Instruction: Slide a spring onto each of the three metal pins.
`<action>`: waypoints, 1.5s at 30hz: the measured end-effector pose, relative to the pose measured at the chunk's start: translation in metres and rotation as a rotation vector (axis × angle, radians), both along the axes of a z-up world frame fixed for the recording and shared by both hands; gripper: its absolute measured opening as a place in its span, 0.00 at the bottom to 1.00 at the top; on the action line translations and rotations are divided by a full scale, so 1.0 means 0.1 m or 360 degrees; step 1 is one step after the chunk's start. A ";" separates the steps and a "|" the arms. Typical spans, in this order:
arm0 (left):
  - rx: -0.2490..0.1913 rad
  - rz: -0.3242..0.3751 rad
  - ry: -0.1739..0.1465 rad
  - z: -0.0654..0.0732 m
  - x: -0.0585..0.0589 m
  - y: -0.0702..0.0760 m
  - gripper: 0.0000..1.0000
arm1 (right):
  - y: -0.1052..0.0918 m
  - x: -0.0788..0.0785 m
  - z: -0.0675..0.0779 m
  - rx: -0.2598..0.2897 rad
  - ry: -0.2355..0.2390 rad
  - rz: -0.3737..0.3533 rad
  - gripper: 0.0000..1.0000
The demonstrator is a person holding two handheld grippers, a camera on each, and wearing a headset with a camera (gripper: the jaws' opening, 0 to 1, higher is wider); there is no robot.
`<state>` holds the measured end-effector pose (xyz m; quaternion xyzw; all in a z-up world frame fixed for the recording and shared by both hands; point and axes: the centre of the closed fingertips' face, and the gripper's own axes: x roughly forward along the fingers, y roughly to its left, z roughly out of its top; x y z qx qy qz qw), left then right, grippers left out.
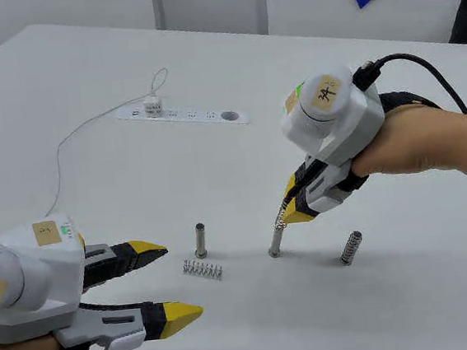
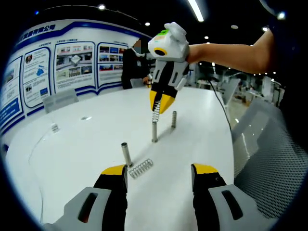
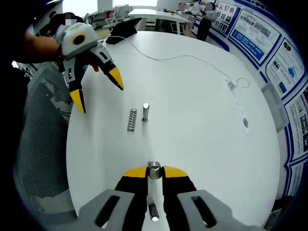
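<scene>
- The right gripper (image 1: 296, 210) has its jaws pinched nearly shut on a spring (image 2: 155, 111). It holds the spring upright directly over the middle pin (image 1: 275, 242), so coil and pin share one axis. The spring's lower end seems to have caught the pin's tip, though the jaws partly hide the joint.
- The right-hand pin (image 1: 351, 247) already wears its spring, so this is likely the second of three.
- The left gripper (image 1: 171, 282) has its jaws spread wide and empty, low over the surface (image 1: 89, 139). They point toward the loose spring (image 1: 202, 268) lying on its side just beside the bare pin (image 1: 200, 239), probably ready to collect it.
</scene>
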<state>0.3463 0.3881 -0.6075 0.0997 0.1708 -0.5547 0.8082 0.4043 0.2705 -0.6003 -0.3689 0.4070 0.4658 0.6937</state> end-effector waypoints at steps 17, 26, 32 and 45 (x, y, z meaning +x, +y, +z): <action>0.0007 0.0011 0.0002 -0.02 0.02 0.03 0.53 | 0.03 0.04 -0.20 -0.0007 0.0086 -0.0039 0.12; 0.0008 0.0012 0.0000 -0.01 0.02 0.03 0.53 | 0.03 0.04 -0.35 -0.0040 0.0114 -0.0060 0.12; 0.0009 0.0016 0.0001 -0.02 0.01 0.04 0.54 | 0.03 0.04 -0.43 -0.0049 0.0127 -0.0076 0.12; 0.0017 0.0020 -0.0001 -0.01 0.00 0.05 0.53 | 0.03 0.03 -0.57 -0.0065 0.0150 -0.0107 0.12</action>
